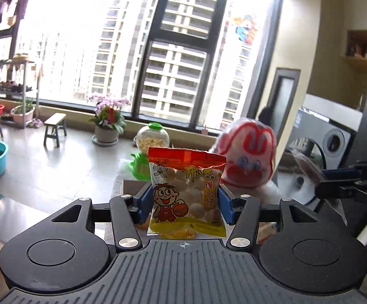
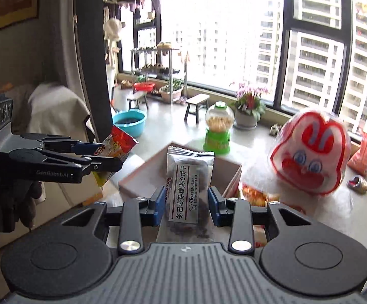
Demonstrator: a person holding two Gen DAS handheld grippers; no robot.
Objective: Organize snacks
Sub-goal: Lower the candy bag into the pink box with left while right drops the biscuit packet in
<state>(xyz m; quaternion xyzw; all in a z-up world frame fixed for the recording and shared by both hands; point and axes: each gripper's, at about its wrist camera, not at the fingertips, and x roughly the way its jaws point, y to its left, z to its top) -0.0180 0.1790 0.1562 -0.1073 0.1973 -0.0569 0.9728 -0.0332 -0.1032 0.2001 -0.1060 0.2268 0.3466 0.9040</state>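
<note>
My left gripper is shut on a red and yellow packet of round biscuits with a cartoon boy, held upright in the air. It also shows in the right wrist view, at the left. My right gripper is shut on a clear and silver biscuit packet with a white label, held above a pink open box. The right gripper also shows in the left wrist view, at the right edge, with its packet.
A big red and white rabbit-face bag stands on the table right of the box. A green candy dispenser stands behind the box. More snack packets lie beside the box. An orange bag leans at the window.
</note>
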